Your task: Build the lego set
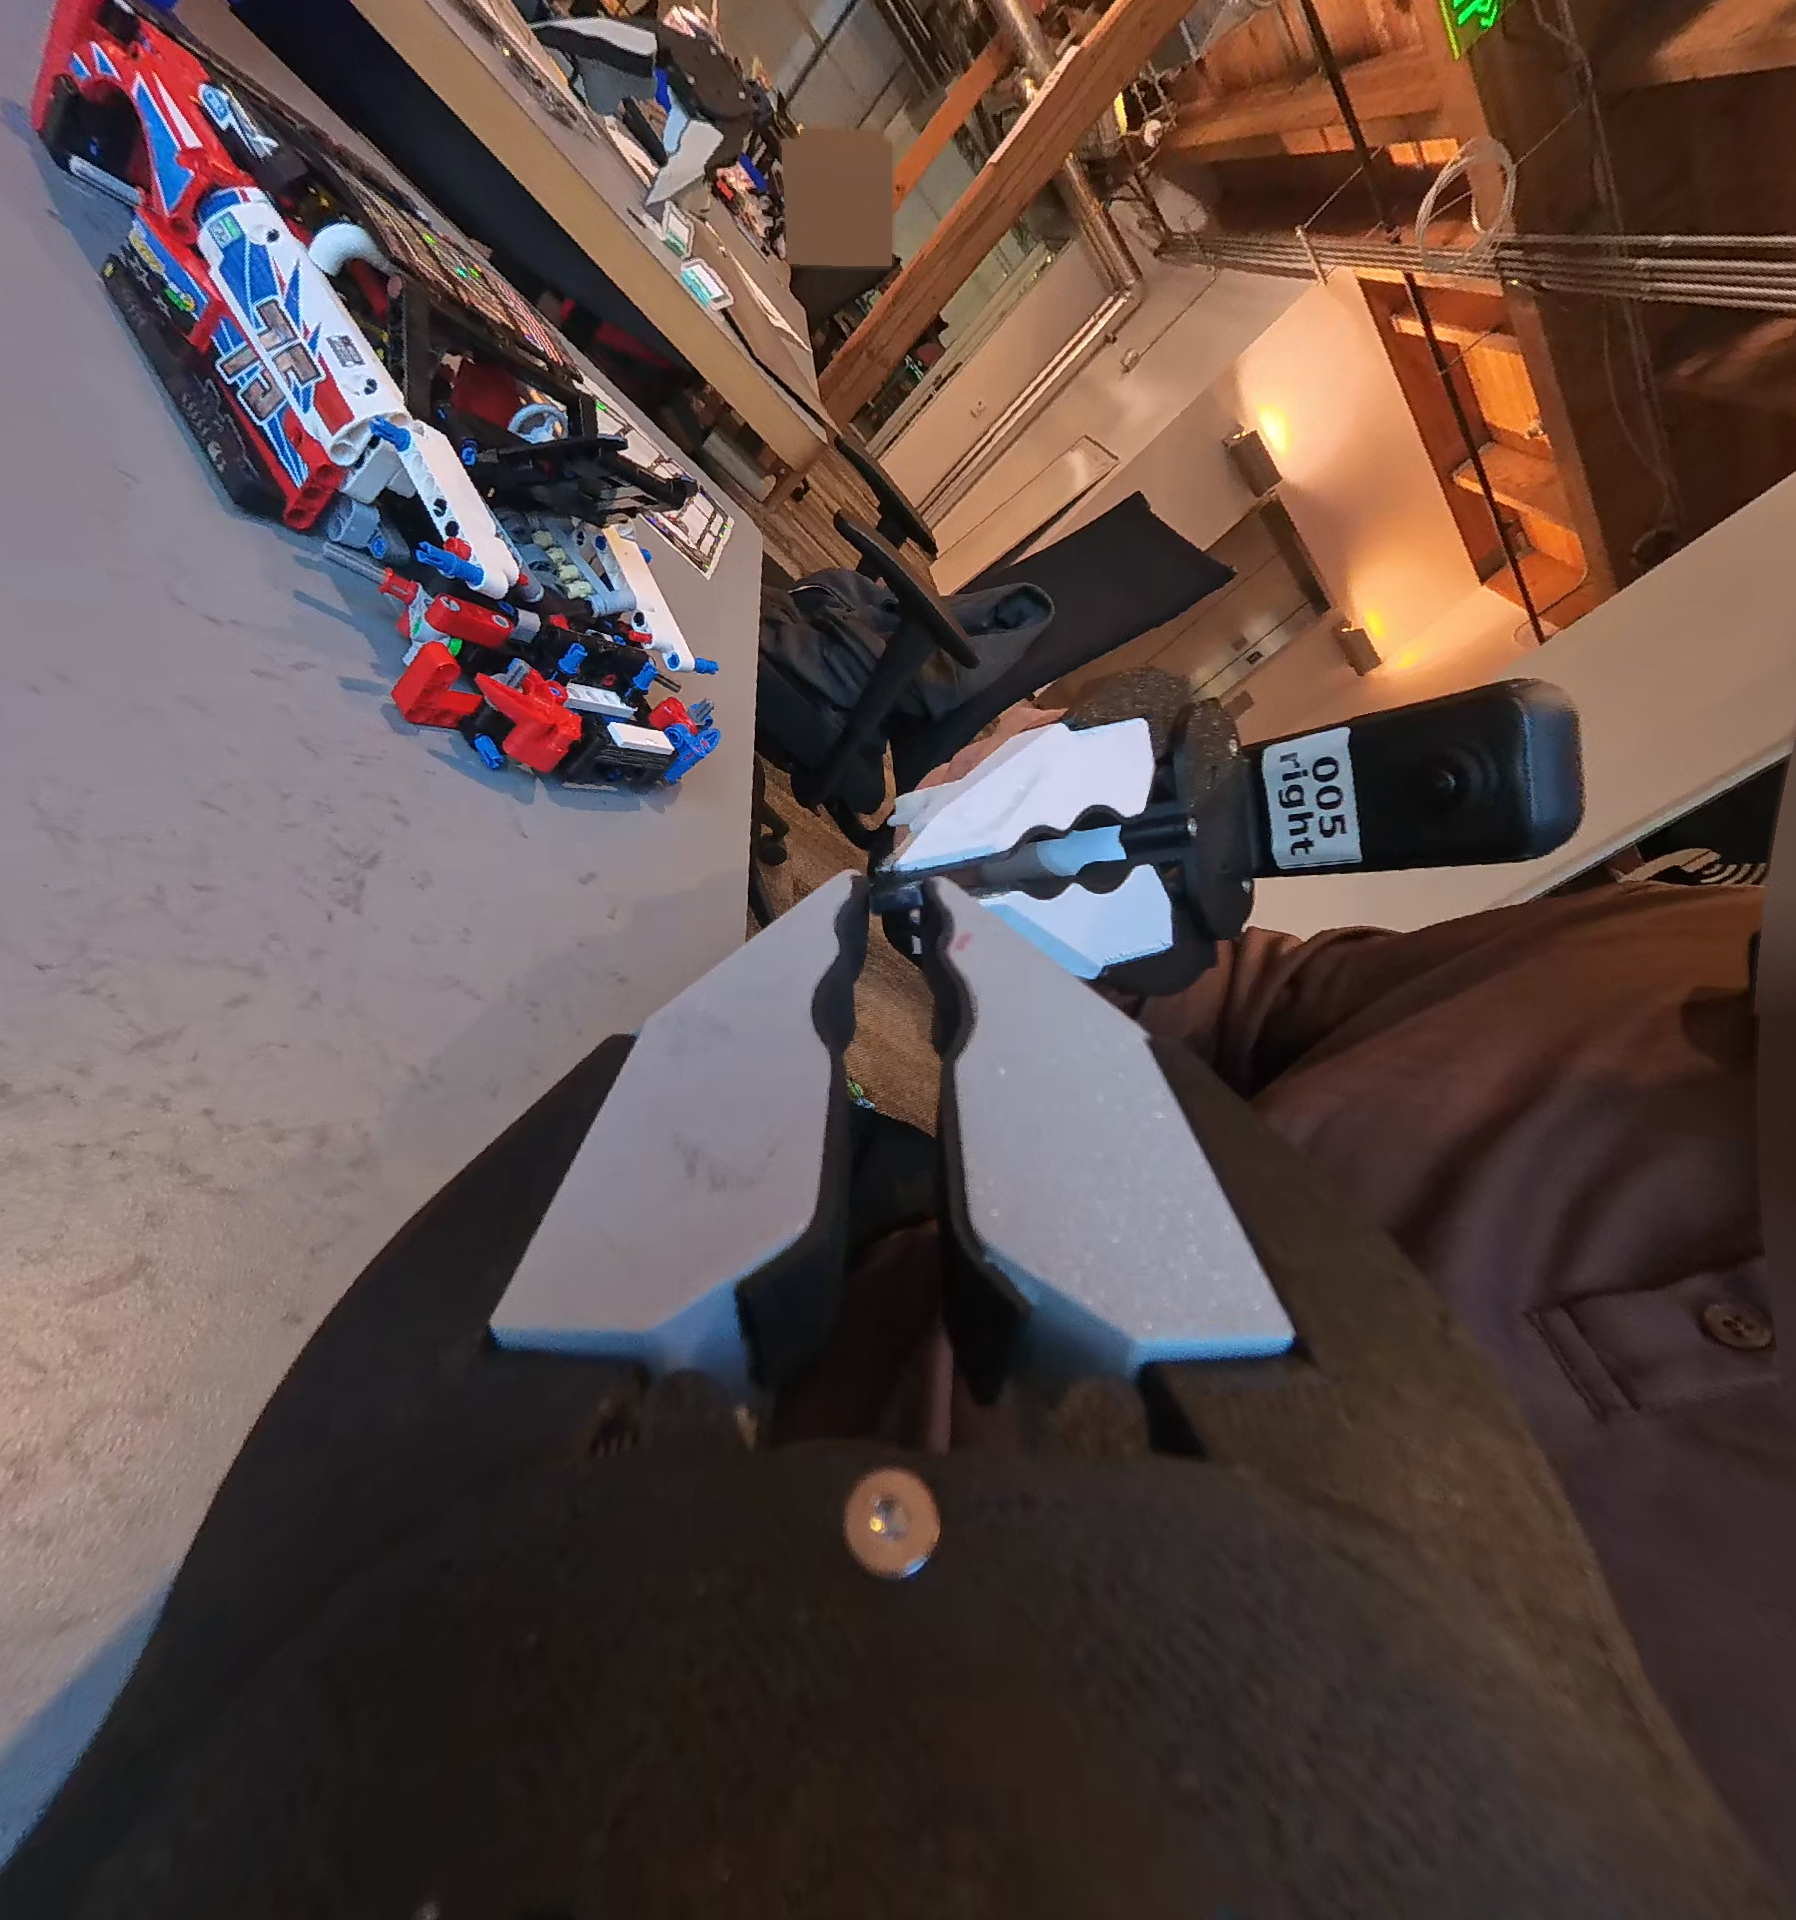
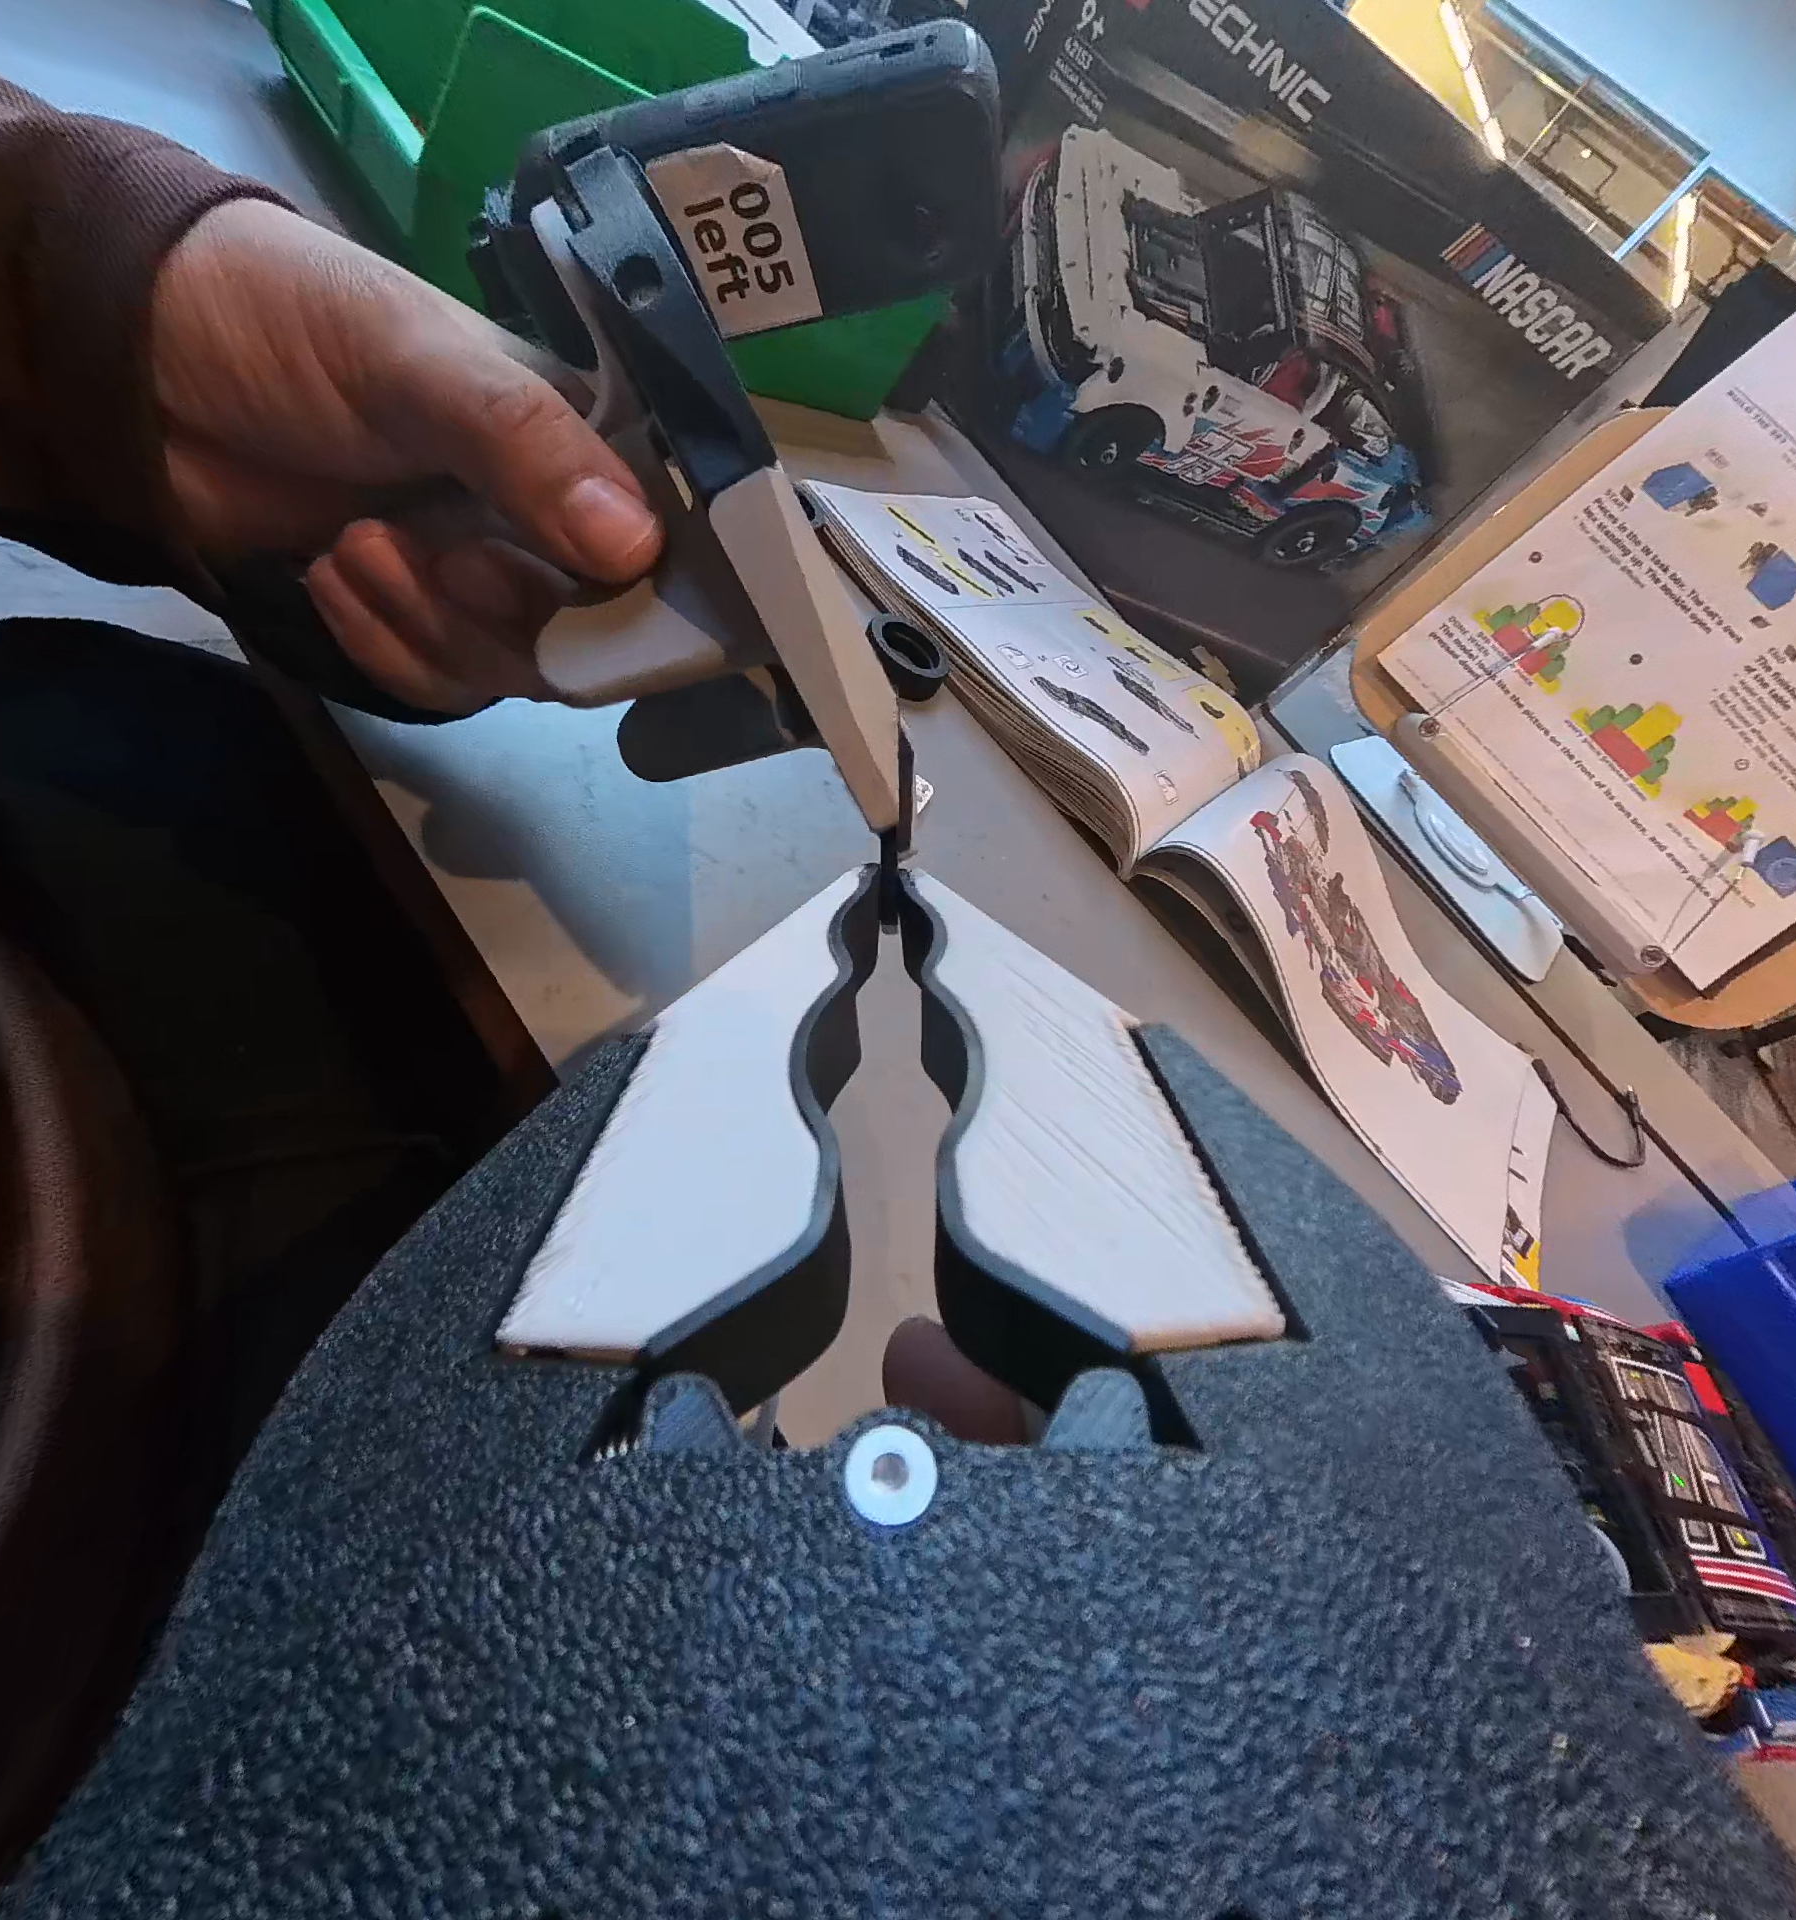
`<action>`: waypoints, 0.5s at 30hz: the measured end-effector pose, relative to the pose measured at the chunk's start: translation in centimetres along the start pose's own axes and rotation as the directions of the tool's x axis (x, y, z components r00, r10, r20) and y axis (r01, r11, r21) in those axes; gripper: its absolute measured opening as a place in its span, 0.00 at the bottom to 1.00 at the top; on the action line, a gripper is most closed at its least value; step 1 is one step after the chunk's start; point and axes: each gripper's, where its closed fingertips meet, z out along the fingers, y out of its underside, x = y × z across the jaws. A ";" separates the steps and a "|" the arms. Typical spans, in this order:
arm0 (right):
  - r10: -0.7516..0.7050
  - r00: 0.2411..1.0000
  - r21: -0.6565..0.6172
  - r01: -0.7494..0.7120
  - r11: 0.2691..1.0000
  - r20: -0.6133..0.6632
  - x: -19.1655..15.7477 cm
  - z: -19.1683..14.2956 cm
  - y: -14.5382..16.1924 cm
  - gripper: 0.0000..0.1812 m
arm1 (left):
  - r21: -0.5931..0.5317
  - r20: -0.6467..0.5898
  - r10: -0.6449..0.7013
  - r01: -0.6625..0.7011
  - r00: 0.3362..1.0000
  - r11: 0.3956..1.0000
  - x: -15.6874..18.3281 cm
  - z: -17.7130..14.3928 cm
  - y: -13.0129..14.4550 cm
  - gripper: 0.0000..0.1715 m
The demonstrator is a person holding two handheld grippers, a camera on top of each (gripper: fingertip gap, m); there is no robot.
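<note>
In the left wrist view, going left to right: a grey table [image 1: 250,1039] carries a partly built red, white and blue lego car [image 1: 239,301], lying at the far left. Just right of it sits a loose heap of red, blue, black and white pieces [image 1: 561,686] near the table edge. Right of the table edge, held in the air, the left gripper [image 1: 894,894] has its fingers drawn nearly together, pinching a small black piece [image 1: 899,902] at the tips. The right gripper [image 1: 909,847] meets it tip to tip from the right, its white fingers also closed onto that same black part.

In the right wrist view, a hand [image 2: 385,457] at left holds the left gripper's handle. At centre the two grippers touch at the black piece. To the right lie an open instruction booklet [image 2: 1081,675], the set's box [image 2: 1237,343] and a blue bin [image 2: 1787,1351].

The car body looks well advanced, but the loose heap suggests many steps remain; the current step seems to be joining or handing over a small part.
</note>
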 end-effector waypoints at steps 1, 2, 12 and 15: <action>0.004 1.000 0.000 -0.004 1.000 0.000 0.0 0.0 0.0 0.02 | 0.001 0.002 0.003 -0.003 1.000 1.000 0.0 0.0 0.0 0.04; 0.011 1.000 0.000 -0.011 1.000 0.001 0.0 0.0 0.0 0.02 | -0.001 0.004 0.004 -0.004 1.000 1.000 -0.1 0.0 0.1 0.04; -0.003 1.000 0.000 0.003 1.000 -0.004 -0.1 0.0 0.0 0.02 | -0.001 -0.001 -0.002 0.002 1.000 1.000 0.0 0.1 0.1 0.04; 0.010 1.000 0.002 -0.010 1.000 -0.003 0.0 0.0 0.0 0.02 | -0.003 0.000 -0.002 0.002 1.000 1.000 0.0 0.1 0.2 0.04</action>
